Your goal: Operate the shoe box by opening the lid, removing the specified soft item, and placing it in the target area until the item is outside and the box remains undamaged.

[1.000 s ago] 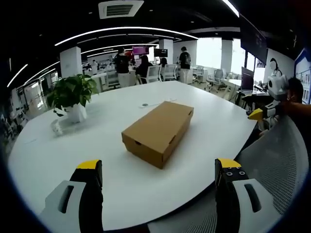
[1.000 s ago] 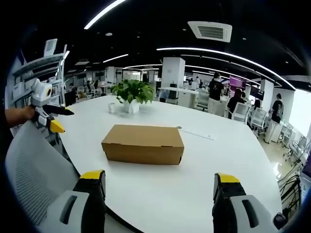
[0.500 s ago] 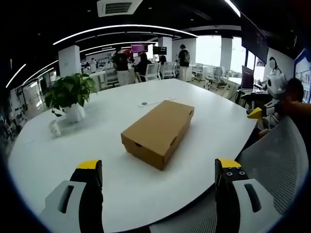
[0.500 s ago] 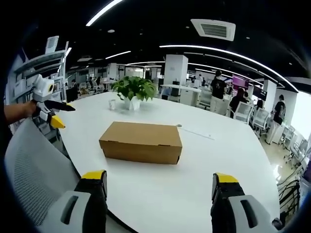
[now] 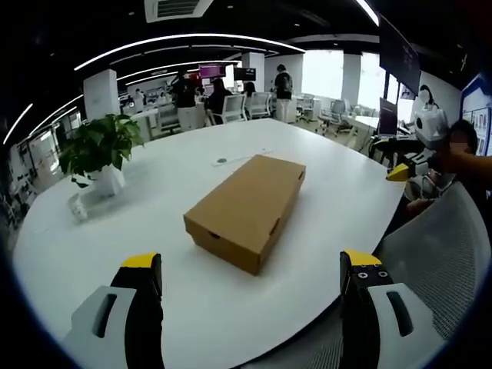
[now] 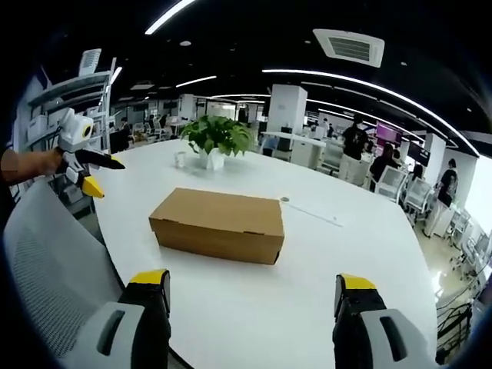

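Two grippers hover spread at the near edge of a white table, one closed shoe box lying ahead.

Nearest in each view, the left gripper and right gripper hold their yellow-tipped jaws wide apart, pinching nothing. Between them and the box, a mesh chair back stands at the table's rim. One plain cardboard shoe box lies flat near the table's middle, lid on. It looks light and stiff but dentable, so the lid's overhanging front edge seems the place to lift, with the other gripper steadying the base. Farther off stand one potted plant, one small cup, then several people at desks behind.
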A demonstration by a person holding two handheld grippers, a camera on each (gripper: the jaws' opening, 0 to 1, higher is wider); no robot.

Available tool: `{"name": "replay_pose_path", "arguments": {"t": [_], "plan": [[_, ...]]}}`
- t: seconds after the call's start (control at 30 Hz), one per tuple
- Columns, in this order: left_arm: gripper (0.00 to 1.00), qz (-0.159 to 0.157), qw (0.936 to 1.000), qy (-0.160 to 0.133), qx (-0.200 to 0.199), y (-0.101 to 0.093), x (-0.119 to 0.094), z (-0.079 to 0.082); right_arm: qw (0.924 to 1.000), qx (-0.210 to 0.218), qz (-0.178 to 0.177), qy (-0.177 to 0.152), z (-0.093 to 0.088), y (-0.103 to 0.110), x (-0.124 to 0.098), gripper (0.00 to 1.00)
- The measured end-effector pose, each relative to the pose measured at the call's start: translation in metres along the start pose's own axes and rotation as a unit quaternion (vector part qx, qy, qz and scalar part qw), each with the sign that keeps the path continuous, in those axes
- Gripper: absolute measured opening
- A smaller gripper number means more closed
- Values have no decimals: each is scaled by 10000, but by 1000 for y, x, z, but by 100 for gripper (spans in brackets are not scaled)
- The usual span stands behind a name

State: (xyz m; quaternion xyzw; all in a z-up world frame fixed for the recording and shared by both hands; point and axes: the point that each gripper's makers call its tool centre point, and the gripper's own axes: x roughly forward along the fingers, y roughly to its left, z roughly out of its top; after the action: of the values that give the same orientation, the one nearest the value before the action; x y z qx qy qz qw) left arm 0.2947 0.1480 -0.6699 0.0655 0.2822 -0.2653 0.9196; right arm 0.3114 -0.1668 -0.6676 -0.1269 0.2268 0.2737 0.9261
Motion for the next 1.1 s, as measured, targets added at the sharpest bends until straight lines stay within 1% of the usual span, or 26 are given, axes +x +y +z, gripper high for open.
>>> {"name": "replay_pose_path", "arguments": {"t": [0.07, 0.3, 0.43, 0.53, 0.67, 0.73, 1.0, 1.07, 1.1], "plan": [[100, -11, 10000, -7, 34, 2, 4, 1, 10000, -24, 11, 5, 1, -4, 3, 88], [100, -120, 9998, 106, 110, 4, 17, 1, 9998, -133, 108, 77, 1, -14, 16, 87], [100, -198, 9995, 194, 155, 3, 28, -3, 9994, -215, 207, 145, -1, -18, 26, 87], [97, -289, 9991, 272, 144, 6, 34, -7, 9990, -226, 335, 188, -4, -19, 34, 86], [98, -230, 9994, 238, -80, 15, 39, -9, 9983, -292, 450, 247, -10, -21, 46, 86], [98, -184, 9994, 279, -107, 18, 41, -13, 9978, -304, 522, 277, -12, -21, 51, 85], [96, -118, 9991, 378, -146, 23, 53, -23, 9953, -534, 736, 343, -14, -23, 75, 84], [95, -91, 9991, 400, -94, 25, 57, -26, 9947, -576, 783, 325, -13, -24, 81, 84], [95, -72, 9991, 407, 5, 28, 61, -28, 9946, -590, 795, 320, -12, -24, 84, 83]]}}
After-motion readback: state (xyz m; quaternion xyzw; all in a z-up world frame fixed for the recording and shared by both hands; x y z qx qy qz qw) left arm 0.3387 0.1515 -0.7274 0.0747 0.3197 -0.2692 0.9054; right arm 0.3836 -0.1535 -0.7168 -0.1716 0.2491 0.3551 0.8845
